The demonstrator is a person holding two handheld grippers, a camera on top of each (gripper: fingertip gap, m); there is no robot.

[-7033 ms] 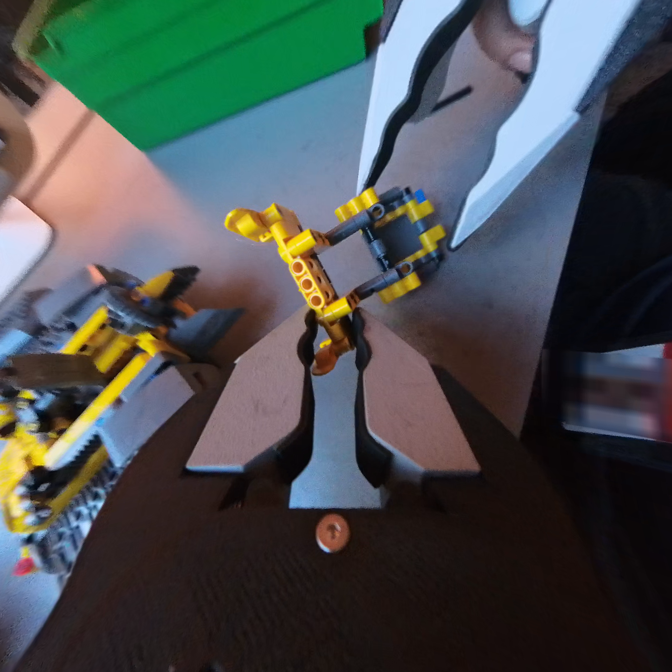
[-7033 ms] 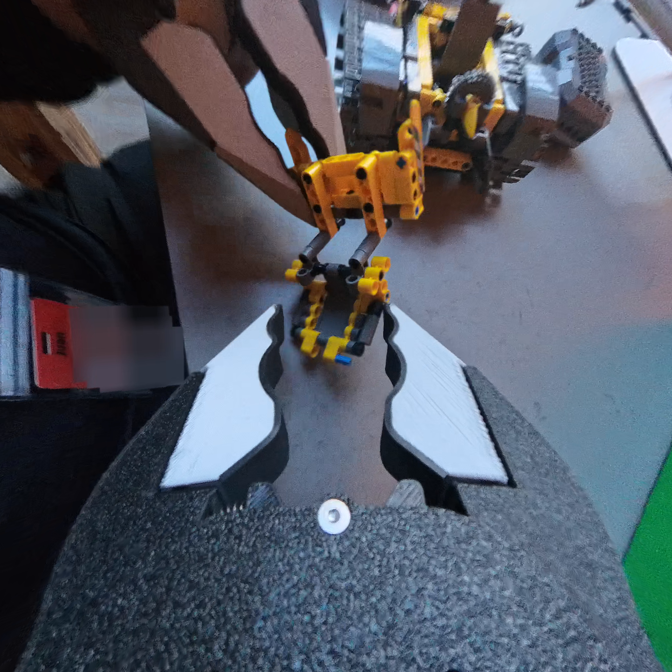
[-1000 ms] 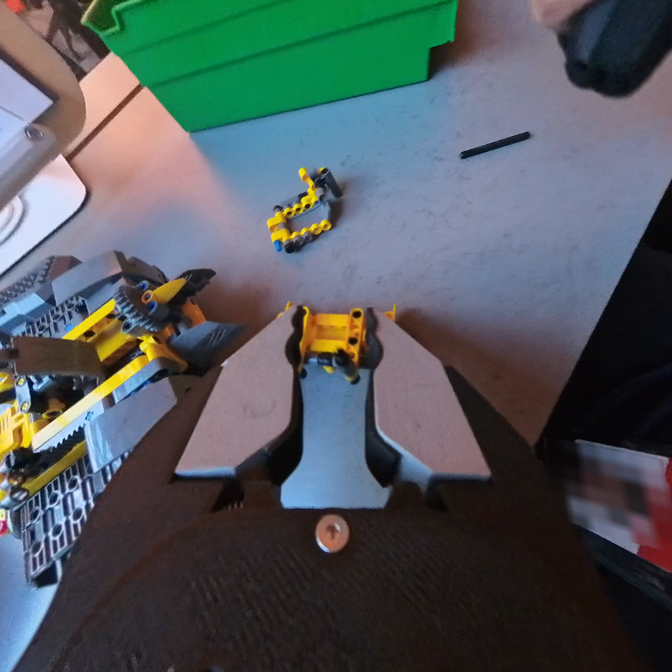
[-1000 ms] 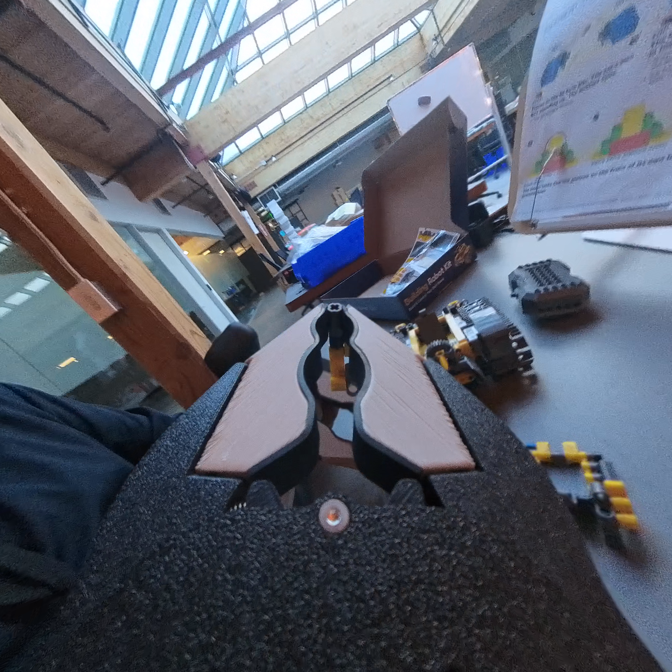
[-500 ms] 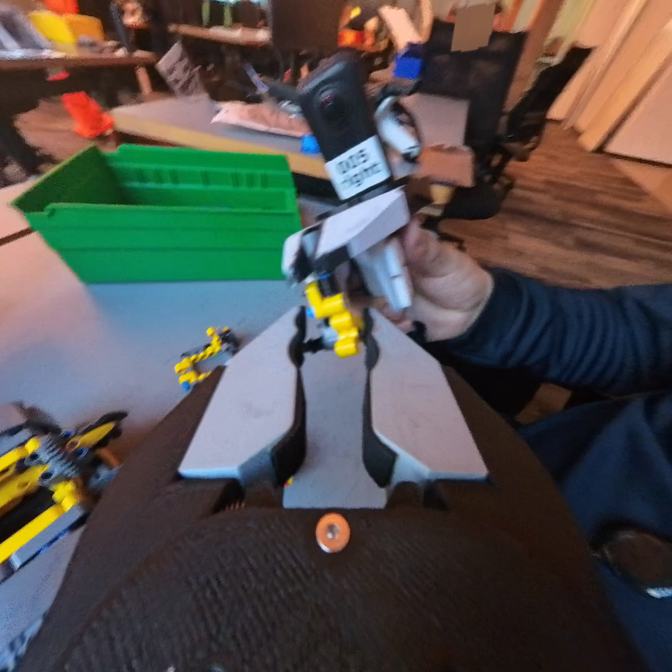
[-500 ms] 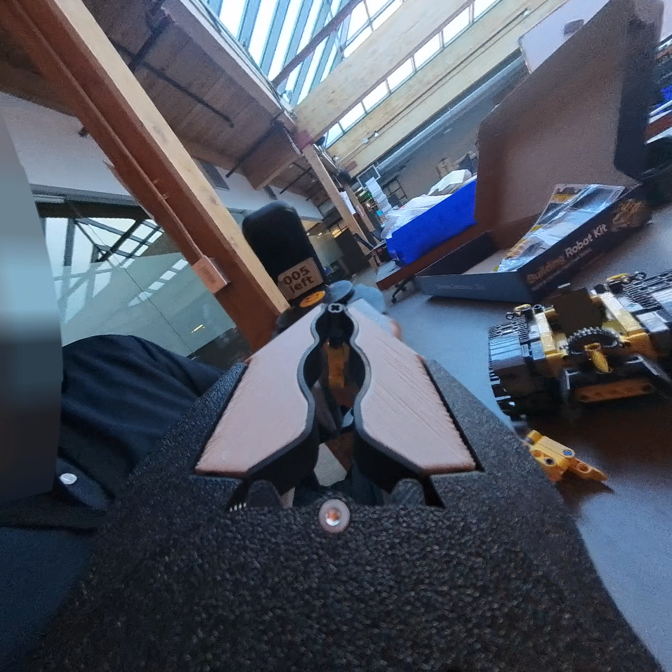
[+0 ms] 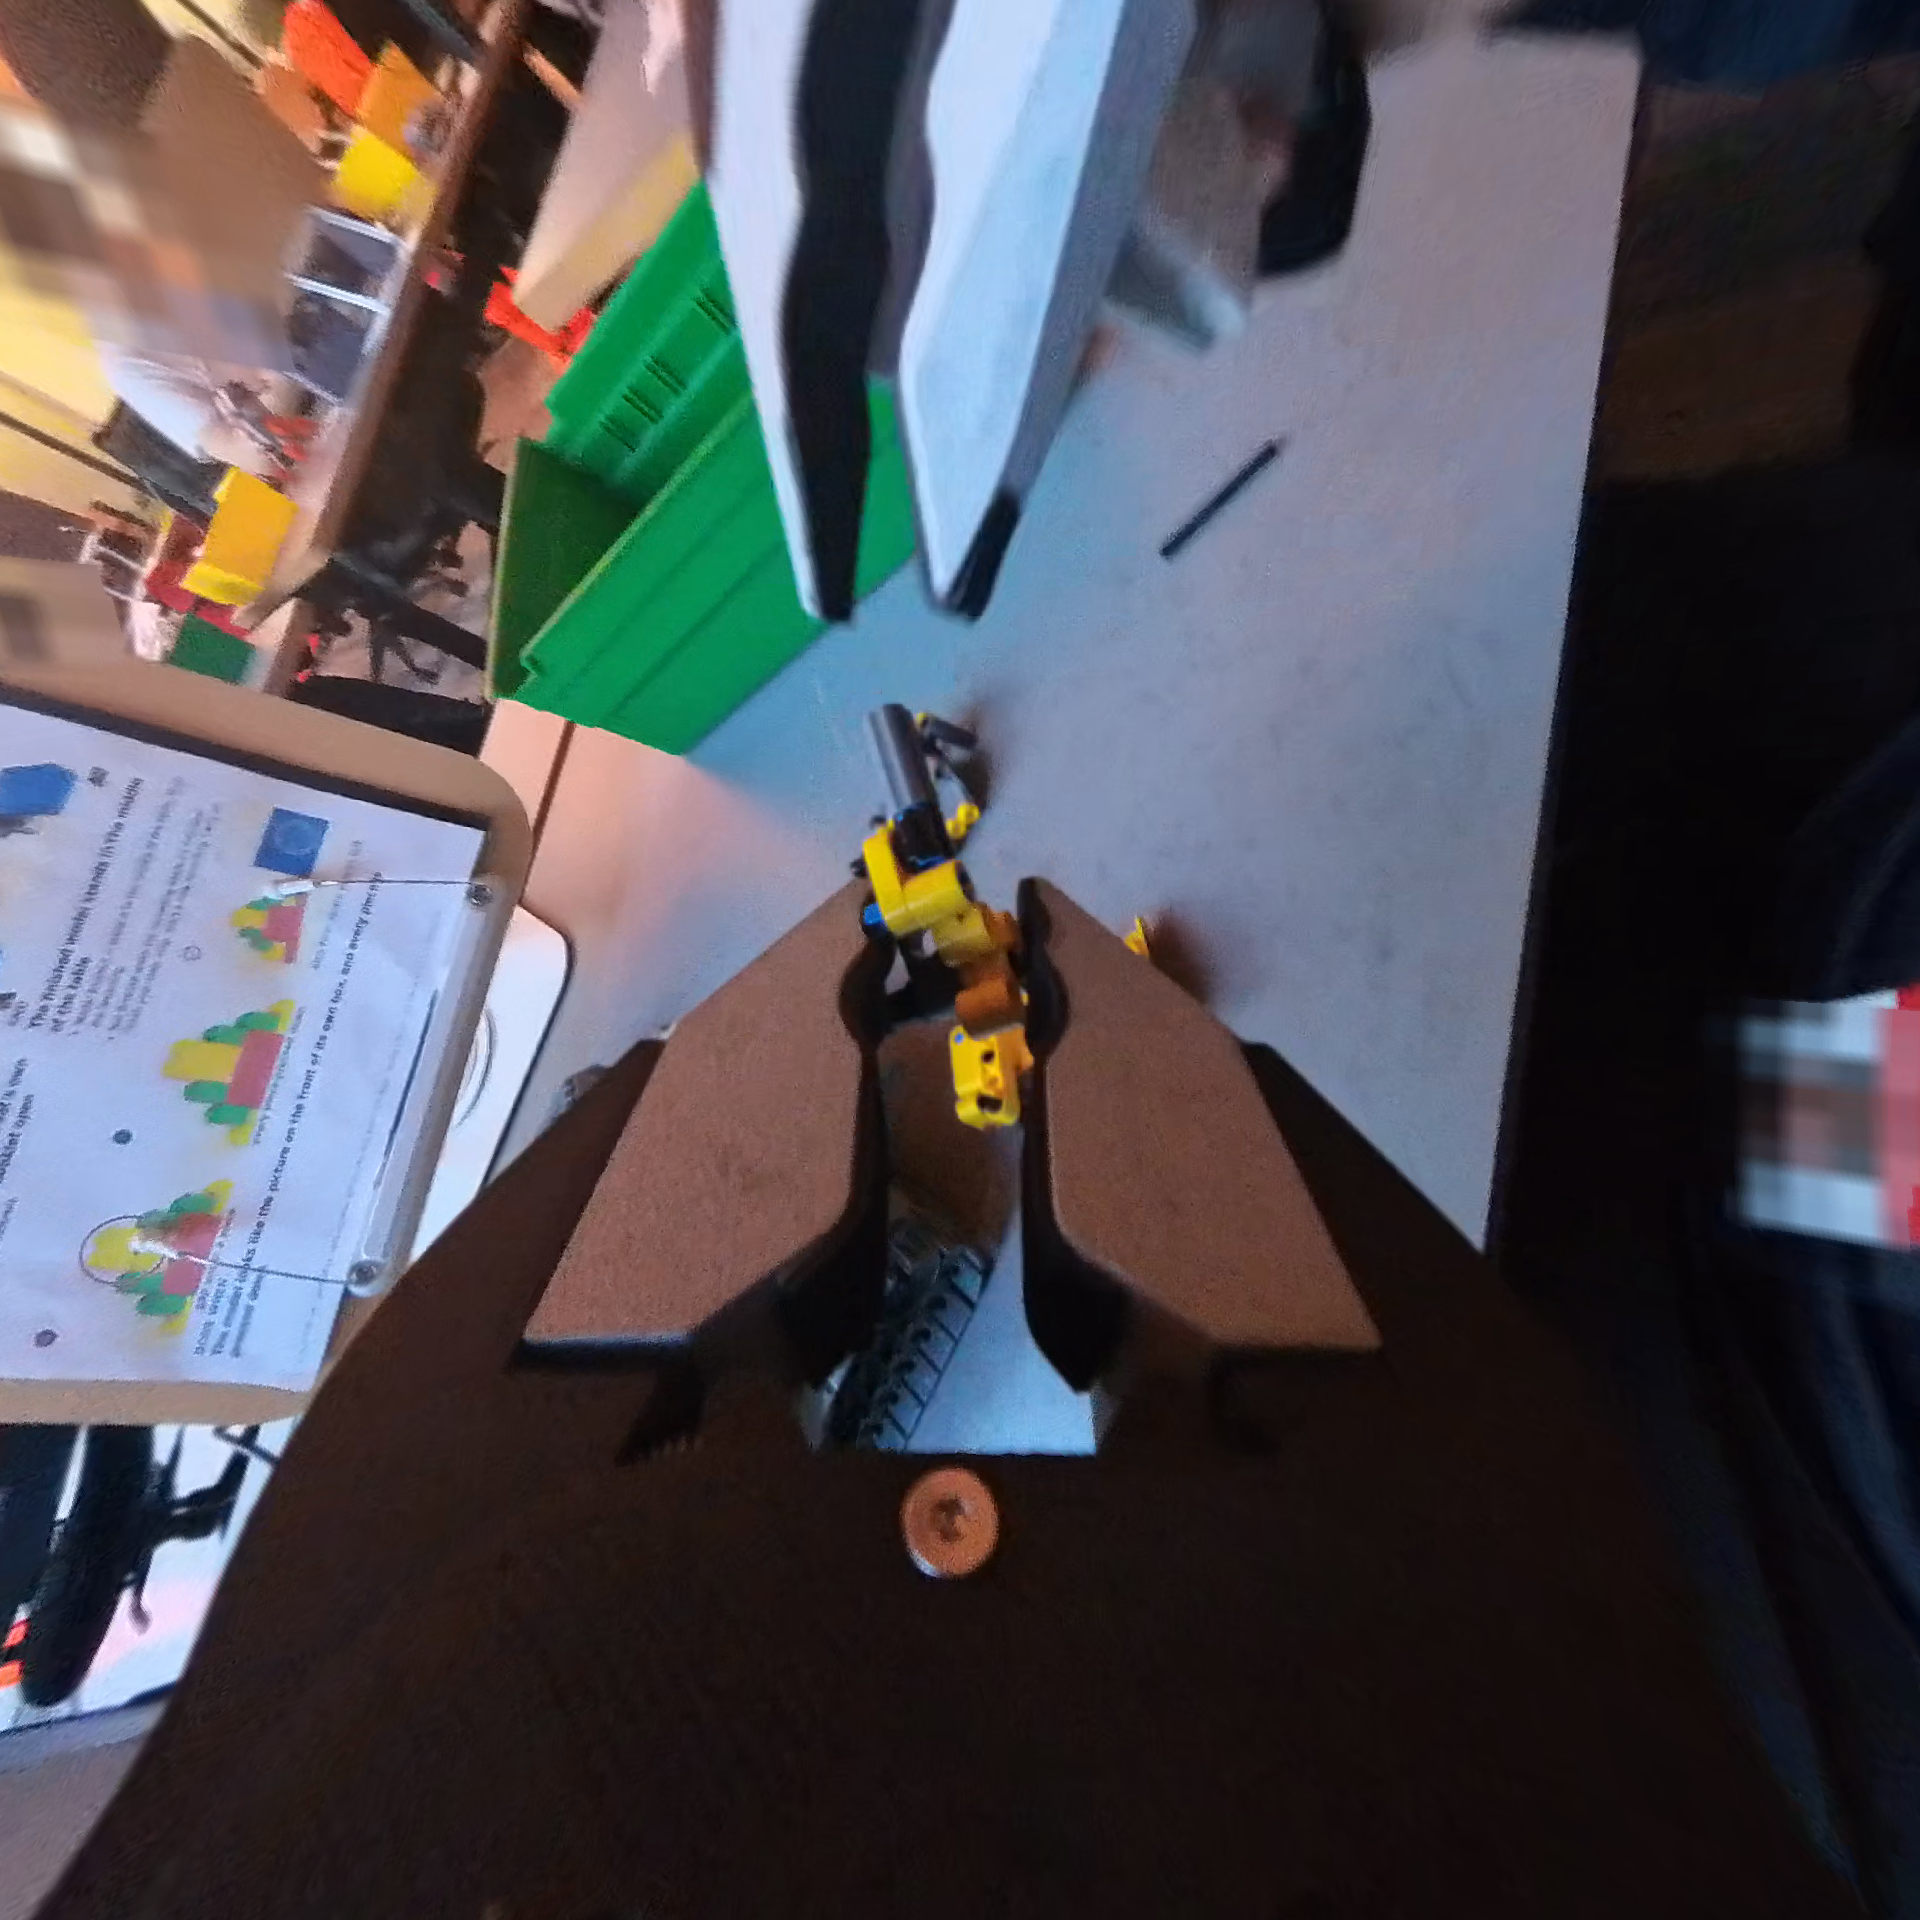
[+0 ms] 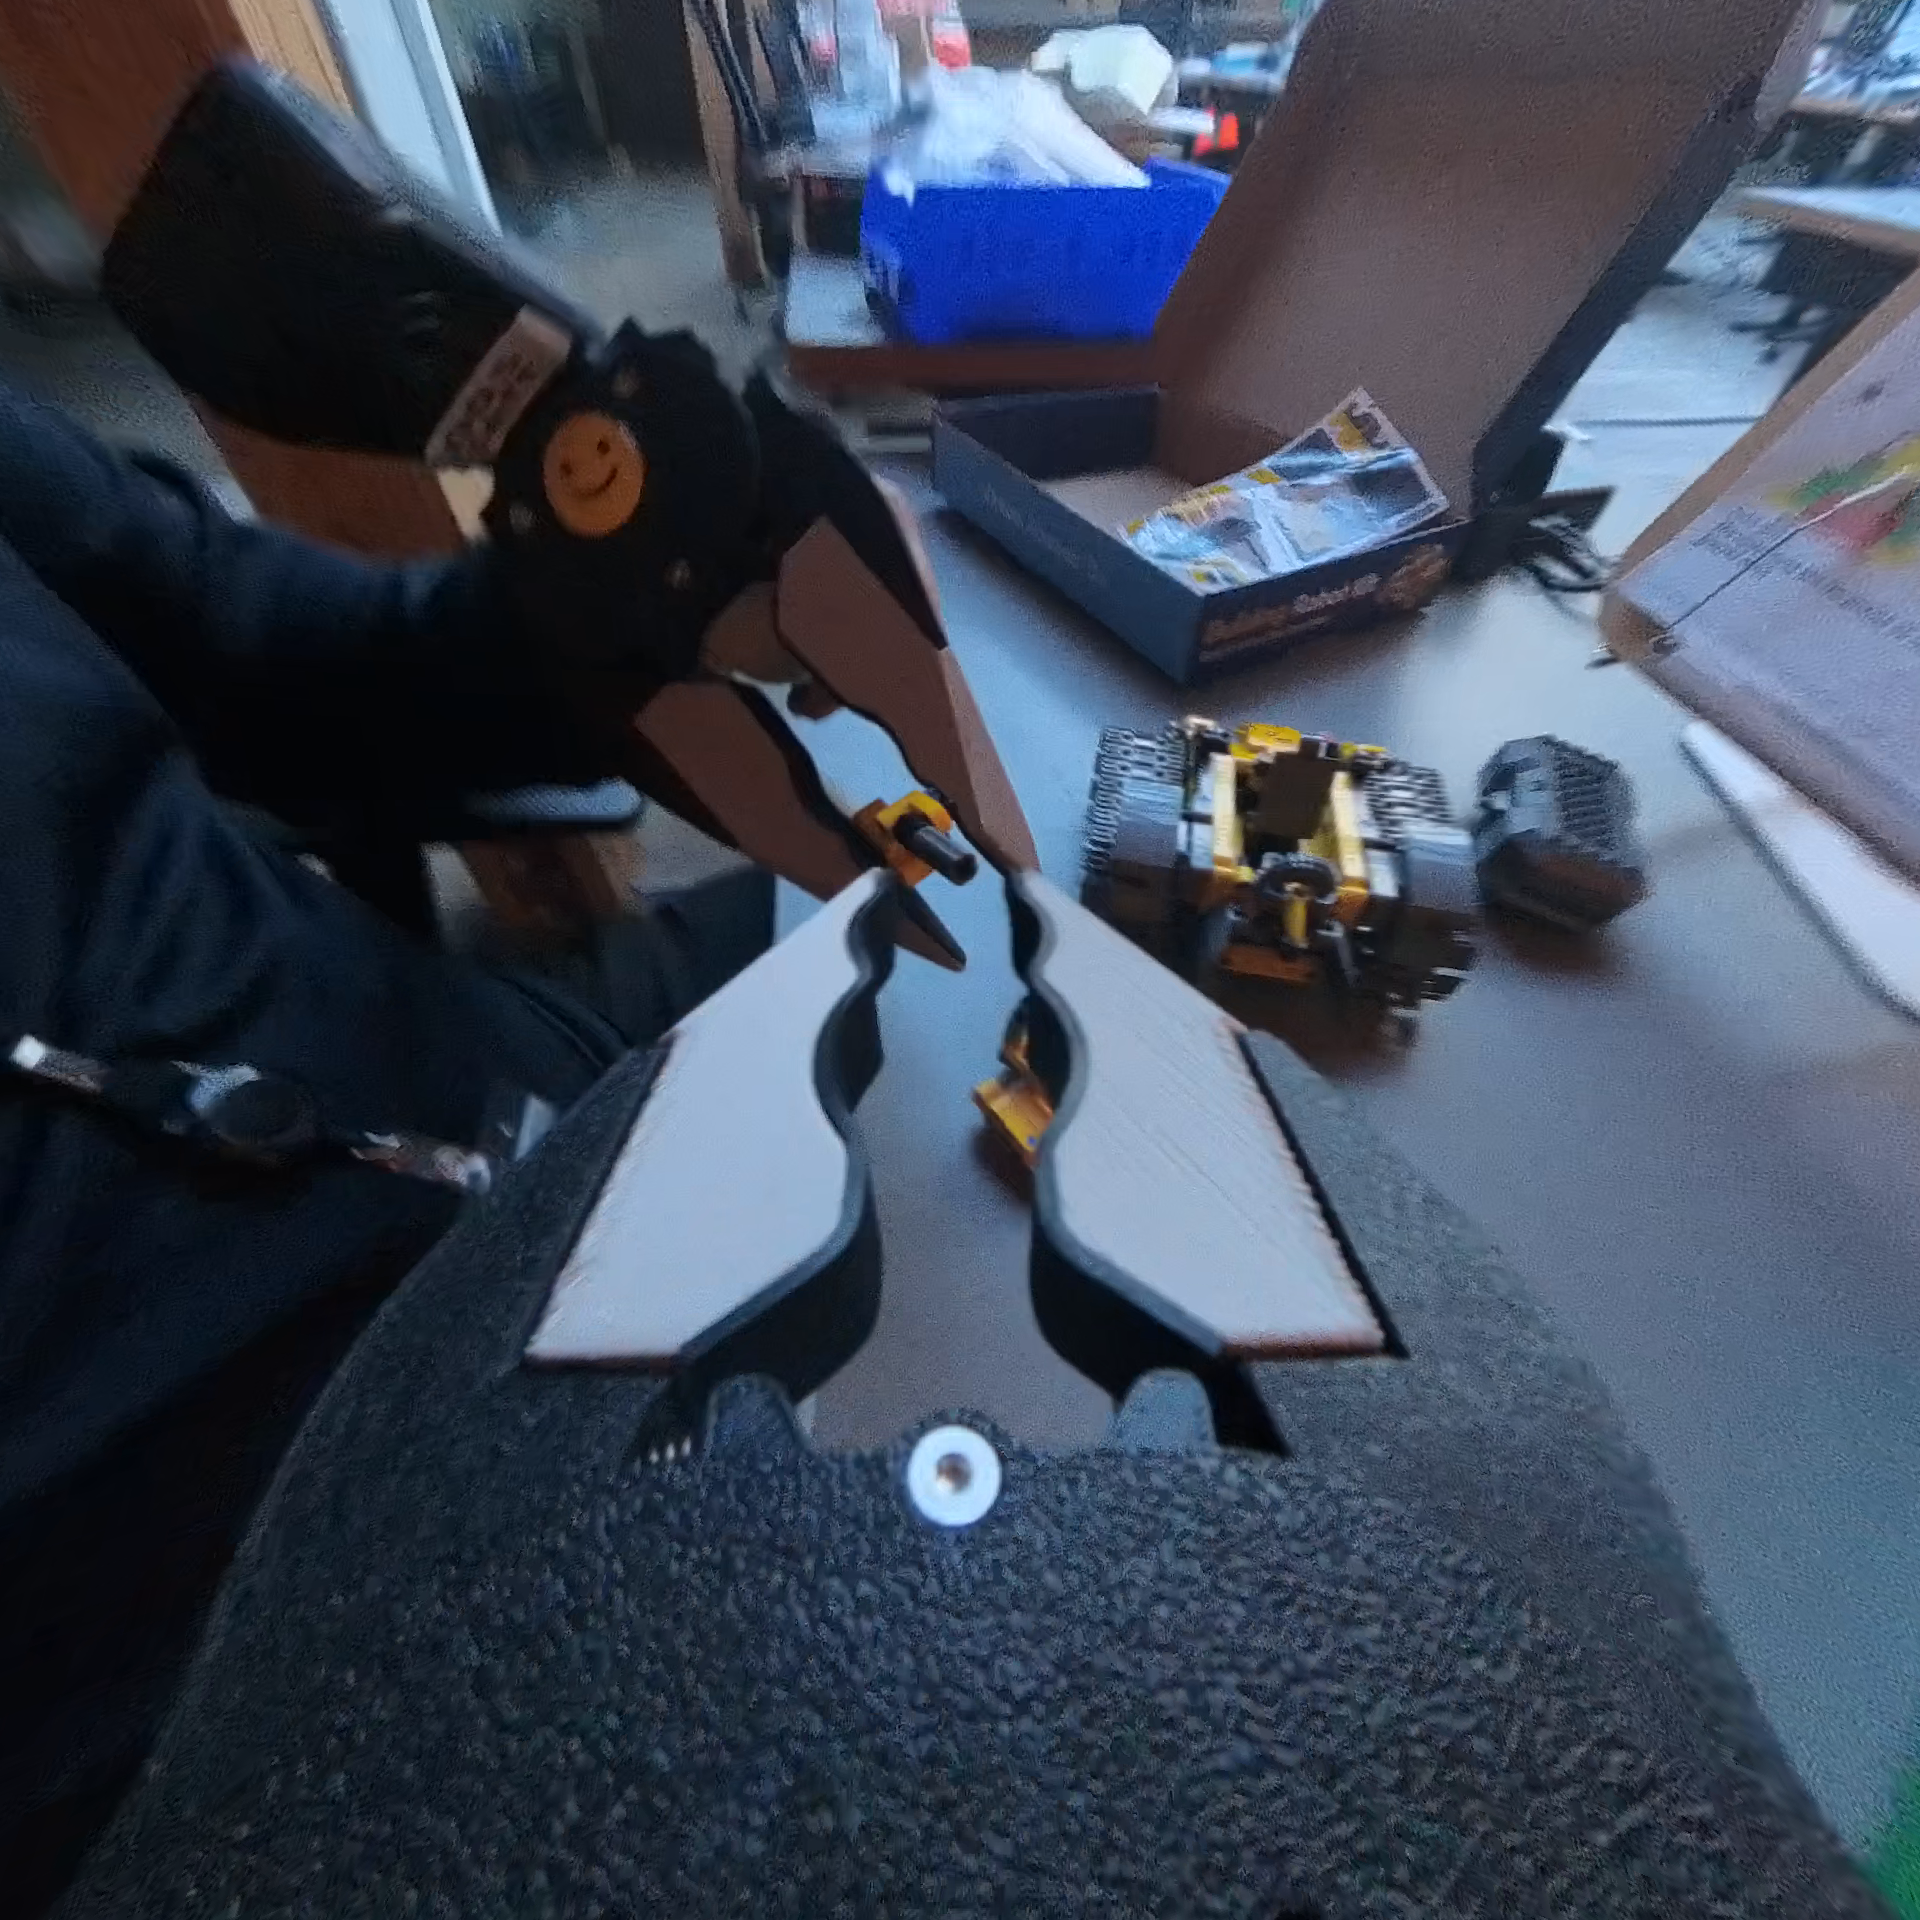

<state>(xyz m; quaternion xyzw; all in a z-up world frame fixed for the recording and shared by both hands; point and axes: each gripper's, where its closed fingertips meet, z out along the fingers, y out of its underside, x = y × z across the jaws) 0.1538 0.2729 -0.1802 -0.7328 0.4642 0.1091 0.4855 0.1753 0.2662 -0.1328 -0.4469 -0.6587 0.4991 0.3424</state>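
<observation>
Left wrist view: yellow brick assembly (image 7: pixel 951 940) clamped between left gripper (image 7: pixel 945 914) fingertips.

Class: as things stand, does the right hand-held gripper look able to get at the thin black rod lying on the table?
Probably yes: the right hand-held gripper is open and holds nothing, and the thin black rod lies alone on bare table near it.

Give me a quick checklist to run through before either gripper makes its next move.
1. Left gripper shut on the yellow brick piece: ok.
2. Right gripper open, nothing between its fingers: ok.
3. The piece's black pin sticks out free of the left gripper's fingers: ok.
4. Right gripper lined up with the black pin: cannot tell, the views are blurred.
5. Tracked model stands on the table, apart from both grippers: ok.
</observation>
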